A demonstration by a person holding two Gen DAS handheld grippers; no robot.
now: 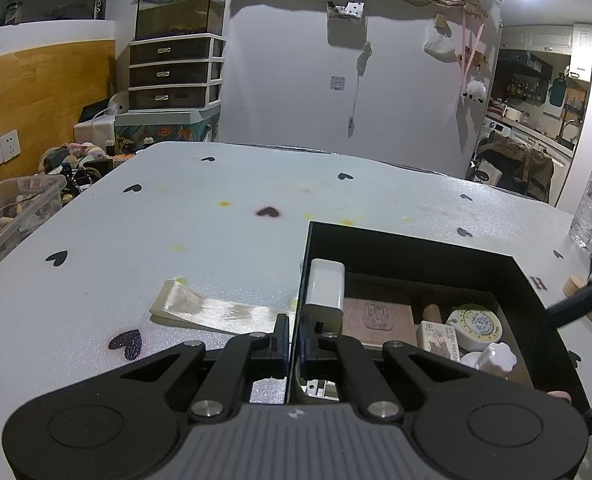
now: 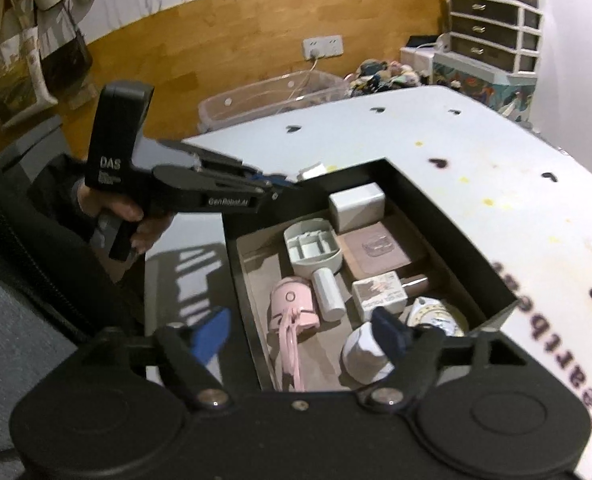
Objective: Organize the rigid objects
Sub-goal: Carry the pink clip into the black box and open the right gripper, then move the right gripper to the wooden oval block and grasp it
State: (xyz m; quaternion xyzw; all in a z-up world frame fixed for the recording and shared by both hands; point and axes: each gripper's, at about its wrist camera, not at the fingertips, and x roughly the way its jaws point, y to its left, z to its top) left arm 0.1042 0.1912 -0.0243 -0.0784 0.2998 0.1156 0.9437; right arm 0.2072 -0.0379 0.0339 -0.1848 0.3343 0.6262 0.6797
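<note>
With the left hand-held gripper clenched on the black box's wall and the right hand-held gripper released above the white cap, a careless withdrawal could knock it.

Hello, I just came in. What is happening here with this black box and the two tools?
A person is sorting small items into a black box on the table. The left gripper is shut on the box's wall and steadies it. The right gripper hangs open above the box's contents, holding nothing, with a white cap lying just beneath it.
</note>
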